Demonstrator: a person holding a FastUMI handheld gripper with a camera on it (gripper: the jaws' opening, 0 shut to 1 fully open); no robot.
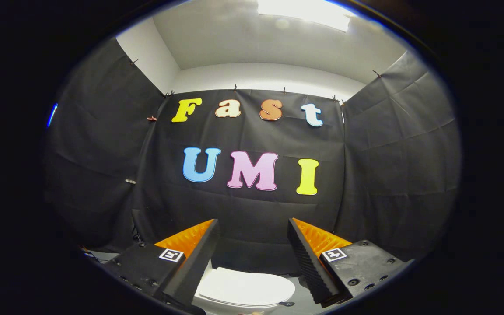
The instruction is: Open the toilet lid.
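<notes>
Your gripper [253, 238] fingers stand spread apart, empty, above the closed glossy white plastic toilet lid [246, 288] at the frame's bottom centre. It looks stiff, light and slippery; hook its front rim.

Floor [300, 299]: pale grey, smooth; bare strip showing beside toilet, low between gripper [252, 227] fingers, which stand spread wide apart with nothing held.
On floor: toilet [234, 304], white, lid [245, 288] down flat, closed; stands ahead of and below fingers, nearer left one.
Small dark item on floor just beside lid's right edge; too small to identify.
Black cloth wall [252, 245] meets floor behind toilet.
</notes>
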